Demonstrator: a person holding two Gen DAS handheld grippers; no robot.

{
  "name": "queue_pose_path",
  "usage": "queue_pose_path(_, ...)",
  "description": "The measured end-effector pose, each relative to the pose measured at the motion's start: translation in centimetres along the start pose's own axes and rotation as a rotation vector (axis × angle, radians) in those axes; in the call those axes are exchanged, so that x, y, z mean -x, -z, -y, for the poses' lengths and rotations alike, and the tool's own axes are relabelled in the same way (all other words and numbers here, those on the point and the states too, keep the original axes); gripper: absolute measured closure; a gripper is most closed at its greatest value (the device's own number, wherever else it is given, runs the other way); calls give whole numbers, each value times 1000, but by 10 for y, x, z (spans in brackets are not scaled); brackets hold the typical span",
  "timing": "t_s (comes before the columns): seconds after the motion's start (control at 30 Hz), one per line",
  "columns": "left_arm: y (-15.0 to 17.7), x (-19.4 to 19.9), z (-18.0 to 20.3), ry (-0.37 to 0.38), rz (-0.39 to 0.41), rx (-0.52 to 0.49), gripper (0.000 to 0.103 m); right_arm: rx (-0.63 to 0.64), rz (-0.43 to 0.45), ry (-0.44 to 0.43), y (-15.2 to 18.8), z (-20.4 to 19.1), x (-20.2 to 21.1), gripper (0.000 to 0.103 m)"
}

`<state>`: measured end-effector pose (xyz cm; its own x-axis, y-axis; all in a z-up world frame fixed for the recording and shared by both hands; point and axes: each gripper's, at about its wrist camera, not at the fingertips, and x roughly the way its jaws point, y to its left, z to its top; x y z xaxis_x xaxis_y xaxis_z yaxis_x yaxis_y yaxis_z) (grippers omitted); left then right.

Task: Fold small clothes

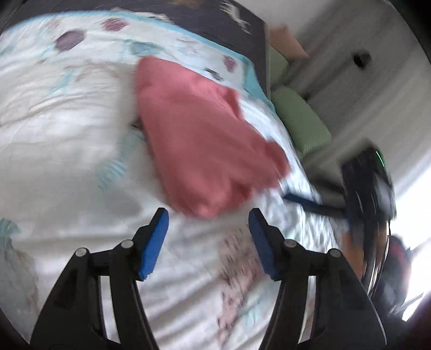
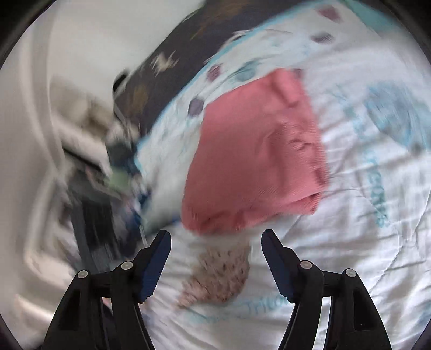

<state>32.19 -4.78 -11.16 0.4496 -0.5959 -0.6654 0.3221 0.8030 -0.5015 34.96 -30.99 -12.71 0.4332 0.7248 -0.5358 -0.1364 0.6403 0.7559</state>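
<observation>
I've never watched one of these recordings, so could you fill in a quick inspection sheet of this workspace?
Surface: white printed quilt, wrinkled.
Job's things: pink garment, lying on the quilt, partly folded.
Clutter: green cushion beside the bed.
Grippers: left tongs open, empty, short of the garment; right tongs open, empty, also seen at the garment's edge in the left view.
Cables: thin dark one by the right tongs' body.
Surroundings: dark patterned cover, pale wall; blurred.

Open bedding (image 1: pixel 67 140) is lying free around the pink garment (image 1: pixel 204 140), the bed's only obstacle; green cushions (image 1: pixel 301 121) are crowding the bed's far edge.
</observation>
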Motion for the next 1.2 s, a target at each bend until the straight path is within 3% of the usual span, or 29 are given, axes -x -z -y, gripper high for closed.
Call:
queue_pose_path(0.13,14,4,33,-51,23,-135,41,-162,8,-51,-21,29,-16,32)
queue_pose_path(0.23,15,-1,49,-83,39,-180,41,-199,36,-72,-27,33,-23,32)
queue_pose_path(0.5,-1,-27,67,15,0,-163,41,-168,84,-34,-42,18,-16,31)
queue_pose_path(0.53,-4,-33,68,26,-12,-153,41,-160,88,-29,-43,18,-15,36)
queue_pose_path(0.57,-6,-36,68,32,-20,-146,41,-144,72,-11,-47,17,-19,50)
queue_pose_path(0.6,-9,-39,66,42,-22,-134,41,-133,38,13,-52,17,-25,62)
queue_pose_path(0.63,-11,-42,65,56,-23,-118,41,-165,13,39,-54,22,-31,90)
queue_pose_path(0.67,-15,-46,61,78,-28,-87,41,-196,13,29,-55,26,-33,95)
queue_pose_path(0.87,-22,-64,41,107,-30,111,41,-128,103,-75,-62,0,-12,95)
queue_pose_path(0.97,-22,-56,35,44,79,186,44,-84,100,-83,-70,-21,-12,95)
queue_pose_path(1.13,-18,-31,11,14,220,348,44,-9,122,-54,-70,-42,-11,95)
queue_pose_path(1.2,-10,-19,2,8,254,395,54,-17,131,-37,-69,-38,-14,95)
